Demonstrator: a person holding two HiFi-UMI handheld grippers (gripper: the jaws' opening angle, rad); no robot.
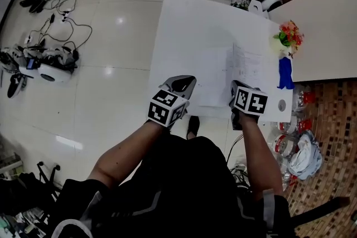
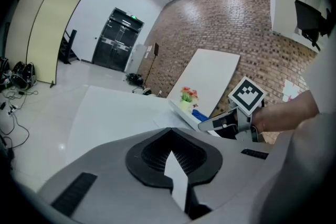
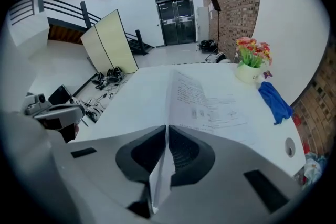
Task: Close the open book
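I am partway through closing the open book point(image 1: 245, 64), which lies on the near right part of the white tabletop point(image 1: 184, 25), with its printed right-hand page flat and facing up. My right tongs point(image 3: 165, 129) are pressed together on one leaf point(image 3: 160, 178) at its near edge, and that leaf stands upright along the spine, edge-on to me. My left tongs point(image 2: 170, 134) sit just left of the book's near corner. They too are pressed together on a white sheet point(image 2: 177, 178), which I take to be the left side of the book, though I cannot tell whether it is a page or the cover.

So the step in hand is the turn-over: one side is raised and has yet to come down on the other. Next, I think the right tongs should carry the leaf over to the left in an arc about the spine, without tugging it loose. The left tongs would need to let go before it lands. The potted flowers point(image 3: 251, 60) and the blue cloth point(image 3: 275, 102) stand off to the far right, well clear.
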